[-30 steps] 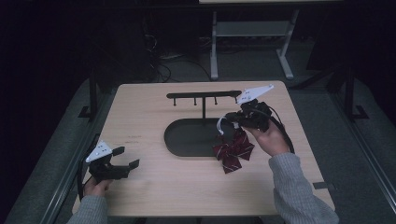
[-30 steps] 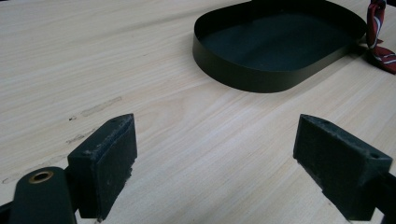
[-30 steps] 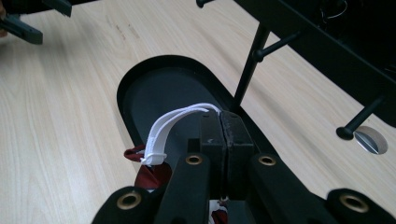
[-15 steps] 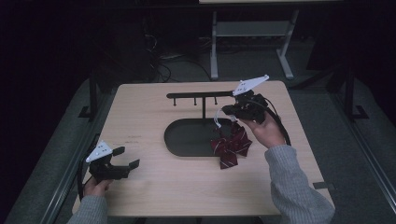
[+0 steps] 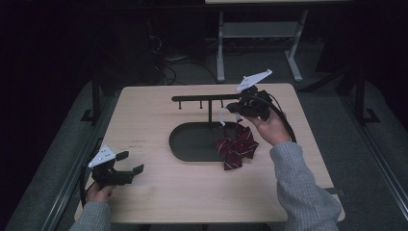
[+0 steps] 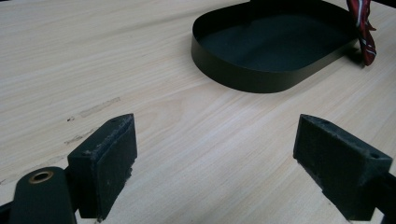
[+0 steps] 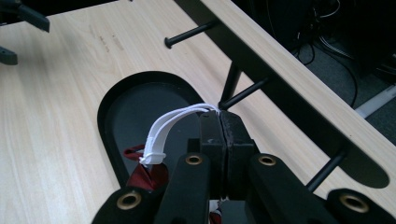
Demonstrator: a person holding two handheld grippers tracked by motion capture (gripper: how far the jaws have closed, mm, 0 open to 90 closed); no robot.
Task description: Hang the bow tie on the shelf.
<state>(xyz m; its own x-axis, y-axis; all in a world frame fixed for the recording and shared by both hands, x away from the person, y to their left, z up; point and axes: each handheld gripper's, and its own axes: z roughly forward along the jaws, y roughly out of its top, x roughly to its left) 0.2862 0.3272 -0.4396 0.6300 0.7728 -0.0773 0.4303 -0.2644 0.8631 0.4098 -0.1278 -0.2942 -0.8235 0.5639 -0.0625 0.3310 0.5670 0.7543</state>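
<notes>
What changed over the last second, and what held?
The right gripper, jaws shut on the bow's white strap, rose and moved toward the rack's pegs, lifting the red bow by the tray. The left gripper stayed open, in place.

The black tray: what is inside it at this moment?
The black tray looks empty, its dark floor bare. The red bow hangs over its right rim from a white strap in the right gripper, hiding that part.

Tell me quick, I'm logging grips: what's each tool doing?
Left tool: open, holding nothing.
Right tool: closed on the white strap of the red bow.
</notes>
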